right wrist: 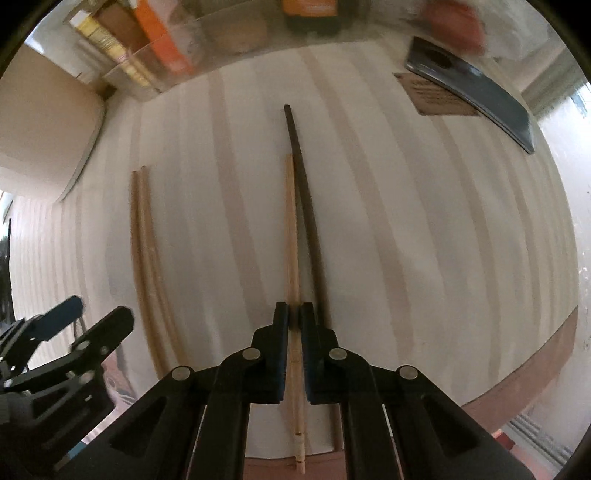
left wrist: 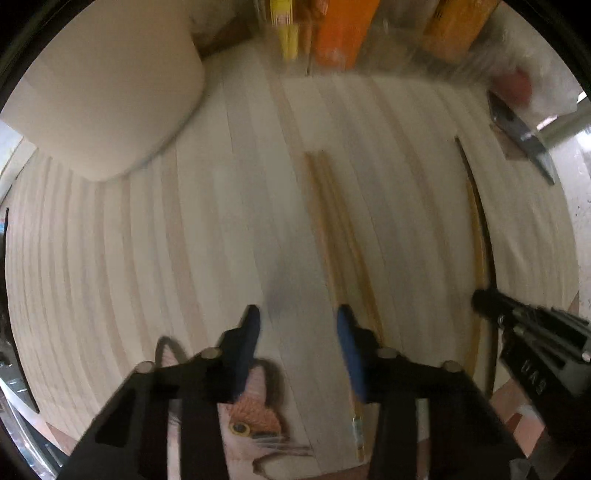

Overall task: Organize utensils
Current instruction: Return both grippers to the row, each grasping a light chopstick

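Observation:
In the right wrist view my right gripper (right wrist: 294, 314) is shut on a light bamboo chopstick (right wrist: 291, 221) that runs forward between the fingers. A dark brown chopstick (right wrist: 304, 192) lies right beside it on the striped mat (right wrist: 424, 221). A pair of light wooden chopsticks (right wrist: 146, 258) lies to the left on the mat. My left gripper (right wrist: 99, 314) shows open at the lower left. In the left wrist view my left gripper (left wrist: 297, 317) is open and empty above the mat (left wrist: 184, 240), with the wooden pair (left wrist: 343, 240) just right of its right finger. The right gripper (left wrist: 491, 302) shows at the right edge.
A cream container (left wrist: 99, 88) stands at the back left. Orange and yellow boxes (left wrist: 343, 29) line the back edge. A dark flat object (right wrist: 476, 92) and a brown card (right wrist: 436, 94) lie at the back right. A cat-print cloth (left wrist: 255, 417) lies under the mat's near edge.

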A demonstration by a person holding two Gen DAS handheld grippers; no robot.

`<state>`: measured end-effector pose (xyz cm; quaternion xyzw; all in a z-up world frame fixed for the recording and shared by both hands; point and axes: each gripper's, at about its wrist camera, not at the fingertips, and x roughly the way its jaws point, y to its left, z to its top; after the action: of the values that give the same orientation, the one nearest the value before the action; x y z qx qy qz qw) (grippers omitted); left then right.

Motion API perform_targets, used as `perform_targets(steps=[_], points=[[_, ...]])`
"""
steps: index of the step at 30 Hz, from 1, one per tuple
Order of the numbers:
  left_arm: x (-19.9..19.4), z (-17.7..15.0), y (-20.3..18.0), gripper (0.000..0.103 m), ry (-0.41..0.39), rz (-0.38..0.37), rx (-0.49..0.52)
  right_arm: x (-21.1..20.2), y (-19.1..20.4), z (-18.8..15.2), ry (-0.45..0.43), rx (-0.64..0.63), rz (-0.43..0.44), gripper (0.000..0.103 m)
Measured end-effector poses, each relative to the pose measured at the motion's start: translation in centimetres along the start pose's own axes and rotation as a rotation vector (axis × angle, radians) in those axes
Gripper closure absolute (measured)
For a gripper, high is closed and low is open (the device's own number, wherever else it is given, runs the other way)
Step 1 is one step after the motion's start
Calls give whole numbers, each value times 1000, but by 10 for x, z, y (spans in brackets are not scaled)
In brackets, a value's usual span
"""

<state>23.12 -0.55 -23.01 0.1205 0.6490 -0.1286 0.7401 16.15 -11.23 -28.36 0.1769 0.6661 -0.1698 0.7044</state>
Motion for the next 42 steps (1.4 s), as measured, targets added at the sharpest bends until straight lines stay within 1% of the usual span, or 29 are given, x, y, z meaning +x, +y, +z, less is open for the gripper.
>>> perform_targets(steps=[1,2,3,6,8,11,12,13,14,16,17,18,19,21,23,25,26,27,28,29,30,31,35,39,42], points=[[5,0,-2,96,18,30,14,0,-4,-1,-1,7,1,96],[5,-1,-2,99,9,16,9,0,-7,-1,-1,9,0,96],[5,-2,-1,100,7,29,9,0,-9,-3,-3,9,-2,96],[4,-6,9,101,-4,48,-5,1,-14,-3,-5,9,-11,96],[3,-10,24,101,2,55,-31,0,-8,-4,-5,6,-16,96],[2,-15,47,101,20,23,-101,-2,-1,-5,1,-8,-4,96],[0,-18,54,101,22,11,-128,-2,0,-5,2,-15,-8,96],[-3,-21,61,98,21,-4,-153,-3,11,-2,2,-21,-23,96],[-4,-24,67,97,23,-17,-173,-4,12,0,-1,-25,-36,96],[-2,-28,78,96,52,-27,-215,-8,18,2,-11,-18,-44,93],[2,-31,84,96,65,-21,-230,-12,19,2,-18,-15,-35,90],[3,-36,91,94,55,-33,-242,-19,21,-1,-32,-11,0,81],[3,-39,94,92,47,-29,-254,-25,24,-2,-46,-11,45,75],[1,-43,101,91,44,-18,-260,-30,35,-3,-45,-35,144,74],[3,-41,112,81,46,-4,-258,-25,48,-3,-11,-70,201,74],[1,-38,115,36,37,15,-254,-18,65,-7,14,-102,208,74],[-1,-43,120,30,26,20,-252,-13,69,-7,25,-116,208,74],[-3,-43,120,27,16,27,-247,-7,76,-8,40,-131,200,74],[-10,-36,118,27,5,35,-234,-2,79,-8,49,-141,185,74],[-11,-35,115,27,0,37,-224,-1,85,-8,36,-162,161,74],[-13,-33,111,27,-4,36,-215,-1,92,-7,28,-191,132,78],[-14,-34,102,27,-9,30,-203,-1,94,-5,27,-204,102,86],[-18,-30,71,27,-15,-15,-152,-8,79,0,6,-147,50,97],[-13,-27,44,27,9,-68,-134,-13,54,10,10,-67,47,97],[-9,-19,21,30,27,-74,-130,-16,40,14,17,-25,62,97]])
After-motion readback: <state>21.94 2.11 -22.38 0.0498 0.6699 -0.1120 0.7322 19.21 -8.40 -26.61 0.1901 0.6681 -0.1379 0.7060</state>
